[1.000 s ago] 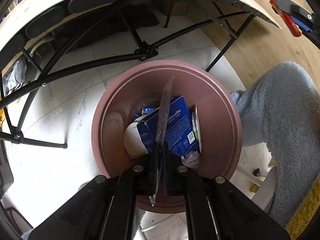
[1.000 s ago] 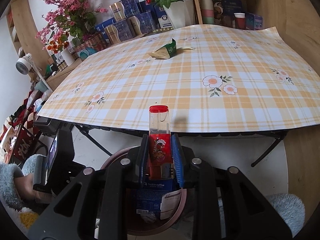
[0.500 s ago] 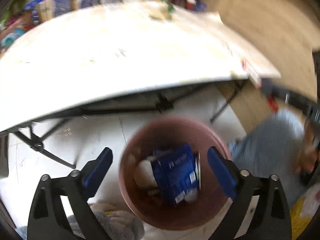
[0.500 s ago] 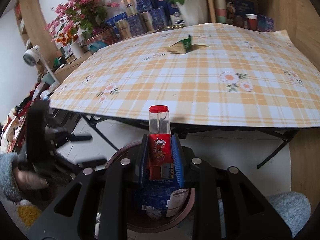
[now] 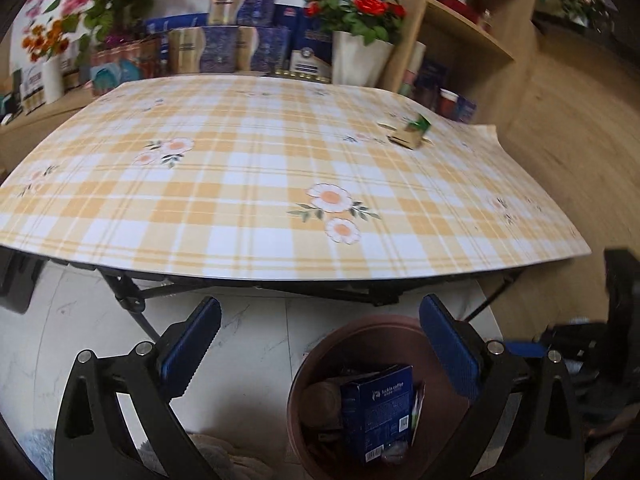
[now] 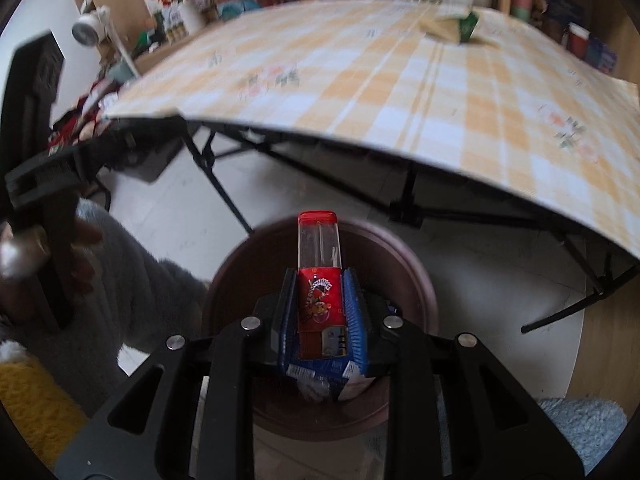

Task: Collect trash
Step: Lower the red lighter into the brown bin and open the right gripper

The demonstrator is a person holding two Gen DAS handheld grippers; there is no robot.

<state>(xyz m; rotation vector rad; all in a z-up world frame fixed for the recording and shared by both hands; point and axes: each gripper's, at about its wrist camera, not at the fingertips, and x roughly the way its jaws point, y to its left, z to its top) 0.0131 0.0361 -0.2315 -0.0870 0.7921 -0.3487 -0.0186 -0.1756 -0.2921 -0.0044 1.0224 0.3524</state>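
A brown round bin (image 5: 360, 330) stands on the floor in front of the table, with a blue coffee box (image 5: 376, 412) and other scraps inside. My left gripper (image 5: 318, 318) hangs above and behind the bin, jaws wide open and nothing between them. In the right wrist view, my right gripper (image 6: 320, 284) is shut on a red snack tube (image 6: 319, 240) with a clear upper part and a red cap, directly over the bin (image 6: 240, 256). A crumpled tan and green carton (image 5: 412, 134) (image 6: 452, 26) lies on the far right of the table.
The folding table (image 5: 240, 184) has a yellow plaid floral cloth and black crossed legs (image 5: 132, 300). Boxes, flowers and wooden shelves (image 5: 460, 28) line the wall behind it. A person's fluffy grey sleeve (image 6: 132, 280) is left of the bin. The floor is white tile.
My left gripper let go of a flat wrapper over the bin, opened wide, rose and tilted up toward the table. My right gripper carried the tube down over the bin.
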